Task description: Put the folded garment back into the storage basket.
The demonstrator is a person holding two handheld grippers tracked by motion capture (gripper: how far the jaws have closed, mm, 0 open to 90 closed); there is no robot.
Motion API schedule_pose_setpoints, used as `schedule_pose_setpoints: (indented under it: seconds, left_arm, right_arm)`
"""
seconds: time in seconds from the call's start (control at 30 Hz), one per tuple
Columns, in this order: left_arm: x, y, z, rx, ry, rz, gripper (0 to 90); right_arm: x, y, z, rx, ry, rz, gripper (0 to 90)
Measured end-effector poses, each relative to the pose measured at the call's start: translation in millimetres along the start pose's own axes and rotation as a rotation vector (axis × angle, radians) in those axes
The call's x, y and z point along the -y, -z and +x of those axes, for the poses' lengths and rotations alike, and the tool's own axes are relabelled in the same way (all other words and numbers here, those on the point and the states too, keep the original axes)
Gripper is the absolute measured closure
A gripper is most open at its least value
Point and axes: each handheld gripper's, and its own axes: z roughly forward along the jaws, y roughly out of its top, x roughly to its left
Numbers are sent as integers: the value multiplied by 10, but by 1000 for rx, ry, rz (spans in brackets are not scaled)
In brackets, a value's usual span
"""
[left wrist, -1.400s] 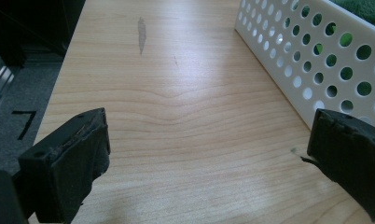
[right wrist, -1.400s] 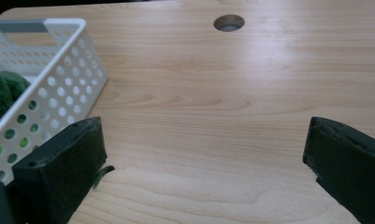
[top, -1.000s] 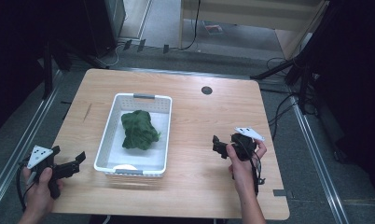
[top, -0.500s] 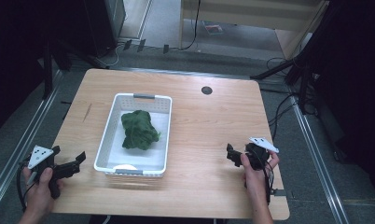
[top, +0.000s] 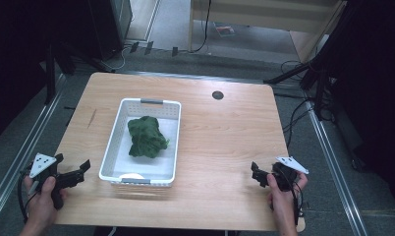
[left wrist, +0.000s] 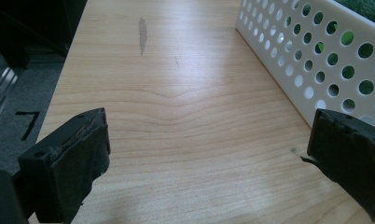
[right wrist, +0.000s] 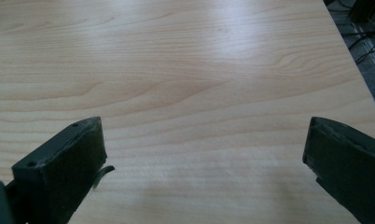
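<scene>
The green cloth (top: 146,137) lies bunched up in the middle of the white basket (top: 118,129), and nothing is touching it. The basket sits on the left half of the desk (top: 225,137).

I think I am at a resting point, with both tools empty and held low near my edge of the desk. It looks to me like the cloth is already put away in the basket, or is waiting to be taken out; I cannot tell which. If I go for it next, I would have to lift a tool over the basket wall, come down from above and pinch a fold on top of the cloth.

My left tool (top: 70,173) is at about 8 o'clock from the cloth, just beside the near left corner of the basket. In the left gripper view its jaws stand wide apart with only bare wood between them, and the basket's wall with the round holes (left wrist: 311,65) runs along at 2 o'clock.

My right tool (top: 258,175) is at about 4 o'clock from the cloth, well apart from the basket. In the right gripper view its jaws are wide apart too, holding nothing.
</scene>
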Motion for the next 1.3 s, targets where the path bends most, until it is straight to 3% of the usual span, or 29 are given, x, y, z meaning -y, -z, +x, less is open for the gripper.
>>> schedule_pose_setpoints:
  seconds: [0.33,0.7,0.77,0.93,1.3]
  left_arm:
    - [0,-2,-4,-6,-3,1,2]
    - [0,-1,-1,-4,1,2,2]
    - [0,0,0,-4,1,2,2]
    - [0,1,2,2,-4,2,2]
    - [-1,-1,4,6,-1,5,2]
  right_arm:
    - [145,173,-255,0,-10,11,0]
    - [256,314,-425,20,4,25,0]
    - [267,323,-439,16,-19,17,0]
    - [290,315,-380,33,12,-5,0]
    - [297,311,-401,34,-20,6,0]
